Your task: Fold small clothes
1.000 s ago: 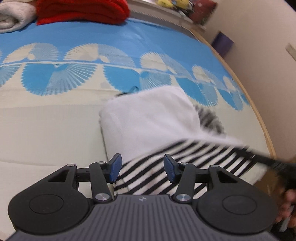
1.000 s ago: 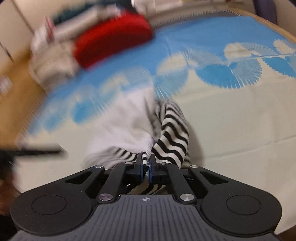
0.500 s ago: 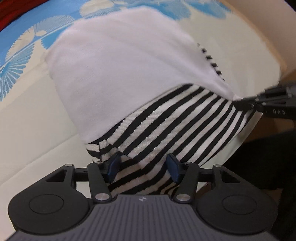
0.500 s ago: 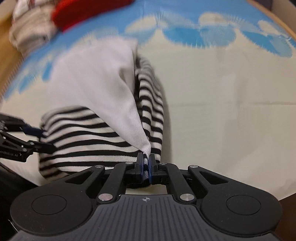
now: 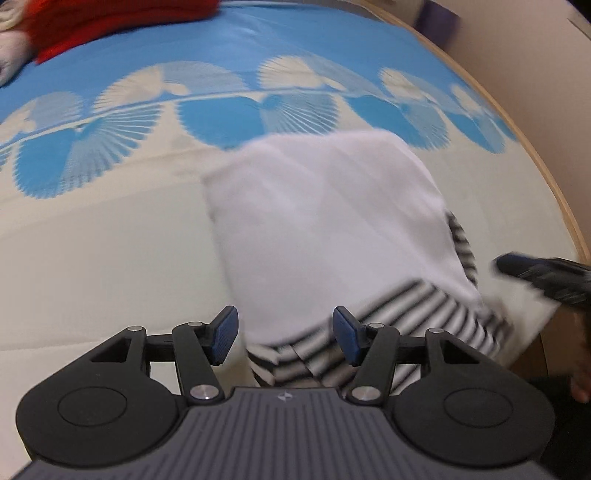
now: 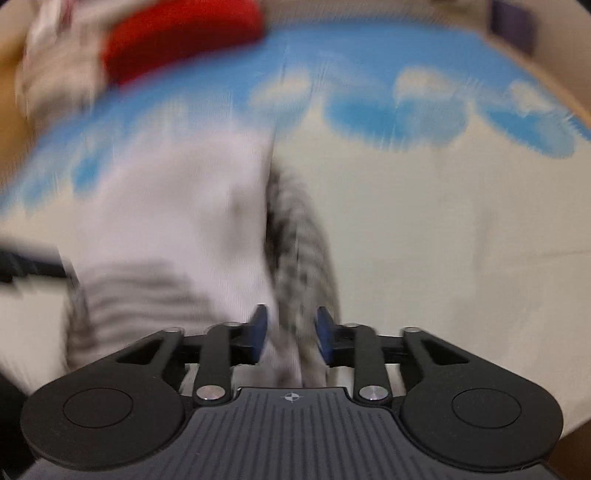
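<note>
Striped garment [image 5: 388, 325], white side up, lies folded near the front edge of the blue-and-cream tablecloth [image 5: 110, 240], laid down so the fold holds. Left gripper [image 5: 284, 339] hovers low over its near hem, fingers spread wide, gripping nothing. Right gripper [image 6: 290, 336], level at the garment's right edge, is parted too; blur hides any contact.

Left gripper [image 5: 284, 338], fingers [image 5: 223, 339] spread wide, above the near edge of a folded white-and-striped garment [image 5: 332, 236] lying on a blue-and-cream patterned surface [image 5: 92, 240]. Right gripper [image 5: 546, 275] at the garment's right edge. Red cloth [image 5: 110, 22] beyond.
</note>
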`<state>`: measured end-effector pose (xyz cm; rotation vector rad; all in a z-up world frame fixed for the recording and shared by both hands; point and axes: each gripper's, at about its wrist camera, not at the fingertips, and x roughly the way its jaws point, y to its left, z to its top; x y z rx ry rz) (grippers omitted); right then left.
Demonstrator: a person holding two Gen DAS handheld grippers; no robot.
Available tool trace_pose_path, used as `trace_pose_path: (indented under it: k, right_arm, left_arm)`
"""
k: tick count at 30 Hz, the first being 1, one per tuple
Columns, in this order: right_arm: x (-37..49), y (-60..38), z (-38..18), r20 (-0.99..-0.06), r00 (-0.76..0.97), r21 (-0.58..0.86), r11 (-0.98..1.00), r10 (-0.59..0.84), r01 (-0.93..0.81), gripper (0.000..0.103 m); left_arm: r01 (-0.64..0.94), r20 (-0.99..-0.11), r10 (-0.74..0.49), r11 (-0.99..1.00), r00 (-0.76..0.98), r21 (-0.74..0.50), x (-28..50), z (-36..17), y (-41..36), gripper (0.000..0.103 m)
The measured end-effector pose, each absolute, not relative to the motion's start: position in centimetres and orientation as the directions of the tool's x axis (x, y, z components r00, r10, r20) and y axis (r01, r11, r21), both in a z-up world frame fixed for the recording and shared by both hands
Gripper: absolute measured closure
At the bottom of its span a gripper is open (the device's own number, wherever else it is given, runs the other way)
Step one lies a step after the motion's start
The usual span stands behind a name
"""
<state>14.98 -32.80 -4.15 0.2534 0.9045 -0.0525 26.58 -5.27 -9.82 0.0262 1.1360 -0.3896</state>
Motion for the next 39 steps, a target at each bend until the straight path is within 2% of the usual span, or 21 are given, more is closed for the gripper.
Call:
trace_pose_path:
  k: [2, 4, 9, 10, 12, 17, 18, 19, 20, 21, 22, 25, 27, 29, 32, 33, 35, 38, 39]
  right_arm:
    - [14.9, -33.8, -2.8, -0.707, 0.704, 0.271, 0.944, 0.061, 0.19, 0.056]
    - [15.6, -34.4, -2.7, -0.671, 0.738, 0.34, 0.916, 0.077, 0.213, 0.048]
    - [20.1, -33.9, -4.3, -0.699, 0.707, 0.392, 0.884, 0.107, 0.254, 0.045]
    - [20.8, -33.7, -4.5, -0.7, 0.707, 0.395, 0.879, 0.101, 0.265, 0.041]
    - [22.5, -33.5, -5.1, -0.709, 0.701, 0.401, 0.863, 0.08, 0.308, 0.035]
    - [26.2, -32.7, -7.5, -0.737, 0.667, 0.426, 0.838, 0.104, 0.341, 0.036]
    - [26.5, -32.2, -7.6, -0.735, 0.669, 0.428, 0.843, 0.114, 0.326, 0.04]
    - [26.8, -31.8, -7.6, -0.731, 0.671, 0.424, 0.853, 0.123, 0.305, 0.057]
    - [27.0, -31.4, -7.5, -0.723, 0.678, 0.423, 0.861, 0.132, 0.283, 0.07]
    - [27.1, -31.1, -7.2, -0.712, 0.688, 0.429, 0.863, 0.141, 0.268, 0.093]
    - [26.9, -31.1, -6.9, -0.693, 0.709, 0.435, 0.861, 0.134, 0.262, 0.1]
    - [25.6, -31.8, -5.1, -0.59, 0.807, 0.442, 0.847, 0.024, 0.297, 0.101]
    - [24.9, -32.5, -4.5, -0.564, 0.822, 0.402, 0.842, -0.081, 0.359, 0.101]
    - [25.2, -33.3, -5.4, -0.634, 0.758, 0.34, 0.825, -0.153, 0.451, 0.101]
    - [26.3, -34.3, -8.6, -0.784, 0.605, 0.272, 0.8, -0.138, 0.535, 0.101]
    - [26.5, -34.3, -9.3, -0.803, 0.586, 0.278, 0.801, -0.109, 0.53, 0.1]
    - [26.6, -33.6, -9.0, -0.794, 0.59, 0.23, 0.828, -0.145, 0.512, 0.099]
    - [26.1, -33.2, -8.1, -0.776, 0.593, 0.15, 0.85, -0.215, 0.505, 0.082]
    - [25.5, -33.6, -7.7, -0.765, 0.611, 0.182, 0.841, -0.204, 0.509, 0.07]
  left_arm:
    - [0.268, -0.878, -0.286, 0.945, 0.385, -0.19, 27.2, -9.5, -4.9, 0.041]
    - [0.217, -0.869, -0.283, 0.953, 0.406, -0.209, 27.9, -9.1, -4.6, 0.041]
    - [0.08, -0.863, -0.249, 0.968, 0.439, -0.239, 29.0, -8.3, -3.7, 0.041]
    - [0.065, -0.86, -0.246, 0.968, 0.447, -0.243, 29.2, -8.2, -3.6, 0.041]
    - [0.053, -0.856, -0.238, 0.969, 0.46, -0.241, 29.5, -7.9, -3.5, 0.04]
    - [0.062, -0.855, -0.226, 0.973, 0.466, -0.223, 29.8, -7.7, -2.8, 0.04]
    - [0.063, -0.855, -0.223, 0.973, 0.469, -0.22, 29.8, -7.7, -2.6, 0.04]
    - [0.065, -0.854, -0.221, 0.974, 0.471, -0.216, 29.9, -7.6, -2.3, 0.04]
    - [0.064, -0.855, -0.216, 0.975, 0.471, -0.211, 29.9, -7.7, -2.1, 0.04]
    - [0.063, -0.856, -0.212, 0.976, 0.472, -0.207, 30.0, -7.7, -1.8, 0.04]
    - [0.061, -0.855, -0.211, 0.976, 0.474, -0.207, 30.1, -7.6, -1.6, 0.04]
    - [0.057, -0.85, -0.21, 0.976, 0.482, -0.209, 30.2, -7.5, -1.0, 0.04]
    - [0.054, -0.852, -0.211, 0.976, 0.48, -0.211, 30.1, -7.5, -0.9, 0.04]
    - [0.062, -0.851, -0.215, 0.975, 0.479, -0.211, 29.9, -7.5, -1.1, 0.04]
    - [0.077, -0.856, -0.213, 0.977, 0.471, -0.2, 29.5, -7.6, -1.3, 0.04]
    - [0.079, -0.857, -0.213, 0.977, 0.47, -0.2, 29.4, -7.7, -1.3, 0.04]
    - [0.077, -0.859, -0.21, 0.977, 0.467, -0.197, 29.2, -7.8, -1.3, 0.04]
    - [0.071, -0.86, -0.21, 0.977, 0.465, -0.2, 29.0, -7.9, -1.1, 0.04]
    - [0.072, -0.86, -0.21, 0.977, 0.466, -0.2, 28.9, -7.8, -1.0, 0.04]
